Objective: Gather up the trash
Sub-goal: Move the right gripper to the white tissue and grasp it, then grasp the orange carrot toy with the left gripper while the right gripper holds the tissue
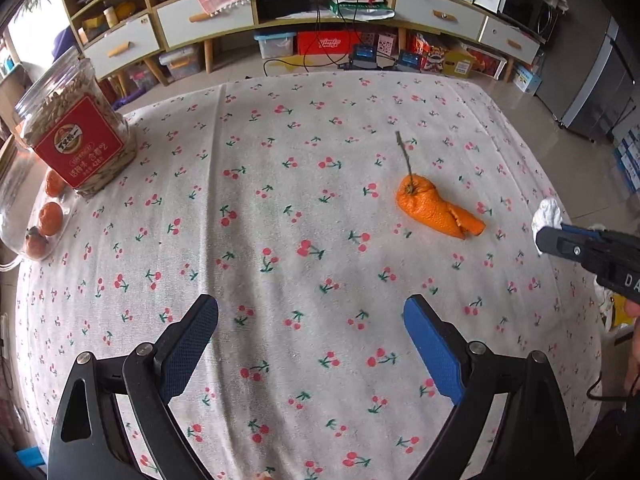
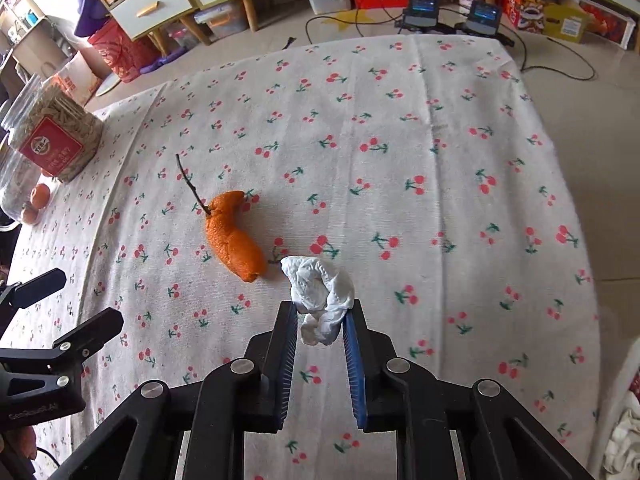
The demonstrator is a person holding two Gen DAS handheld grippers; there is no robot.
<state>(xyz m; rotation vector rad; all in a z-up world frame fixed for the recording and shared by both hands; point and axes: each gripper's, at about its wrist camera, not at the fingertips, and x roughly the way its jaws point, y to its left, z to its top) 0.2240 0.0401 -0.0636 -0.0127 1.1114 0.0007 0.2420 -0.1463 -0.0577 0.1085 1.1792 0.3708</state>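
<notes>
An orange peel [image 1: 436, 207] with a thin stem lies on the cherry-print tablecloth [image 1: 280, 200], ahead and right of my left gripper [image 1: 311, 312], which is open and empty above the cloth. My right gripper [image 2: 322, 310] is shut on a crumpled white tissue [image 2: 320, 298] and holds it just right of the peel [image 2: 232, 236]. In the left wrist view the right gripper [image 1: 550, 232] shows at the right edge with the tissue [image 1: 547, 212] at its tip. The left gripper [image 2: 80, 304] shows at the left of the right wrist view.
A jar of seeds with a red label [image 1: 76, 132] stands at the table's left edge, beside a glass dish with small oranges [image 1: 48, 220]. The jar also shows in the right wrist view [image 2: 56, 140]. A white bin with tissues [image 2: 624, 436] sits off the table's right side.
</notes>
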